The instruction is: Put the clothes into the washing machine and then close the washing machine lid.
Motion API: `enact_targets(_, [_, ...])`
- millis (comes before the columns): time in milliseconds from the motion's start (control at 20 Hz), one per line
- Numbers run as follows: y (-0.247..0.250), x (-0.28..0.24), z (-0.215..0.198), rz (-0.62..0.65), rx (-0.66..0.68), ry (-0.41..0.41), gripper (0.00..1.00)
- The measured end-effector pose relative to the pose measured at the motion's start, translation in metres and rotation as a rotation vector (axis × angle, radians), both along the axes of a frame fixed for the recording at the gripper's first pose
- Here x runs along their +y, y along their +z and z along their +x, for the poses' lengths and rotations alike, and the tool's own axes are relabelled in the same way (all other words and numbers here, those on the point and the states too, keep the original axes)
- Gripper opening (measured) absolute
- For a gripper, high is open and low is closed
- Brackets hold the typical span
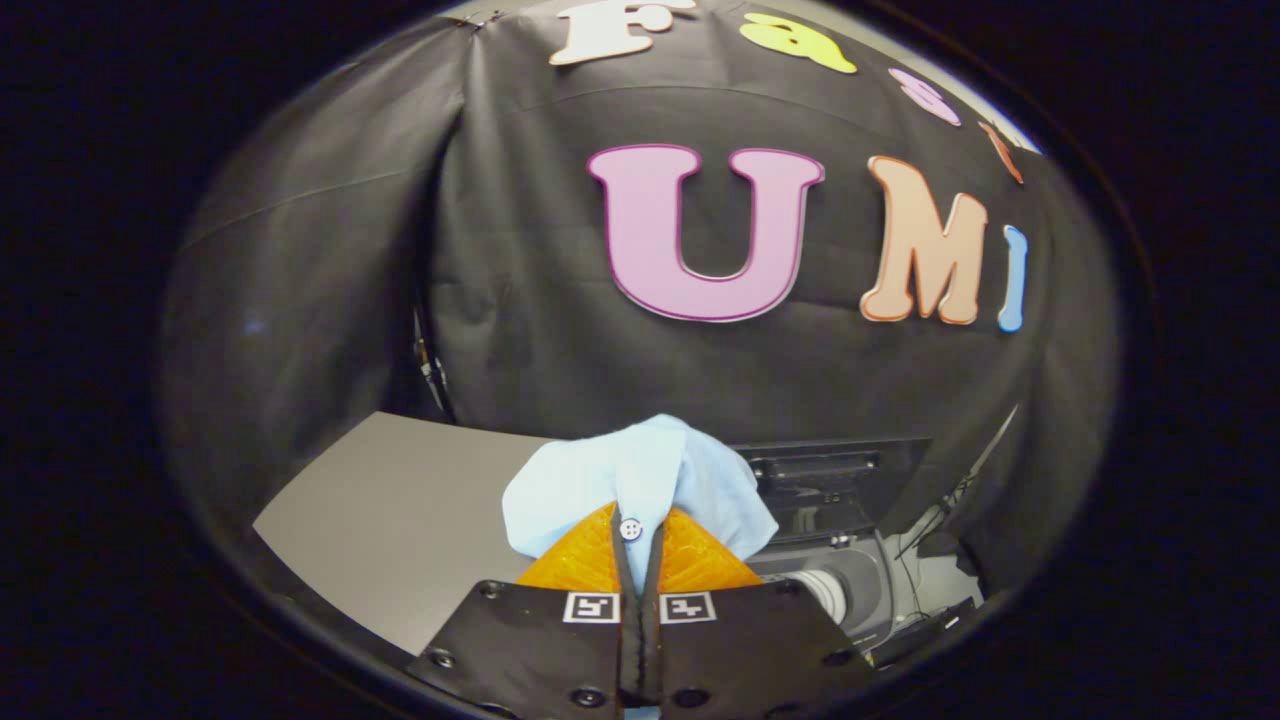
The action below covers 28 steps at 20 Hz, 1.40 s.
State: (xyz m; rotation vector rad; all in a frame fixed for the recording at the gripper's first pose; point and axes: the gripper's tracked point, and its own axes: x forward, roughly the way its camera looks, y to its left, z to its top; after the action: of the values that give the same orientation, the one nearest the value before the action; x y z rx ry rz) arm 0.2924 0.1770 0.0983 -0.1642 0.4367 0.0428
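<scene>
Tool clamped tight on light blue shirt — cloth bunched just past the fingertips, button at the pinch, lifted clear of grey worktop. Washing machine close on the right, lower down. Best to carry across, drop only once above the opening — loose folds could snag the rim. Lid state unclear.

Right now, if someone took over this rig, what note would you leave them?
Tongs: shut on the light blue shirt, pinched at its buttoned edge and held bunched up above the grey table.
Washing machine: ahead and to the right, below the shirt; whether its lid is open cannot be told.
Done: shirt picked up.
Left: carry the shirt over the machine, drop it in, close the lid.
</scene>
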Motion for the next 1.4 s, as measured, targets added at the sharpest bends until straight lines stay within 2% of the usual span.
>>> enact_targets(150, [0.013,-0.035,0.001,-0.018,-0.051,-0.038,0.0])
enact_targets(450, [0.035,-0.093,-0.007,-0.132,-0.197,-0.116,0.0])
enact_targets(700, [0.044,-0.11,-0.003,-0.31,-0.318,-0.086,0.0])
enact_targets(800, [0.03,-0.115,0.0,-0.356,-0.316,-0.084,0.01])
enact_targets(950, [-0.002,-0.122,0.005,-0.358,-0.28,-0.09,0.01])
enact_targets(1400, [-0.092,-0.164,0.024,-0.297,-0.219,-0.171,0.01])
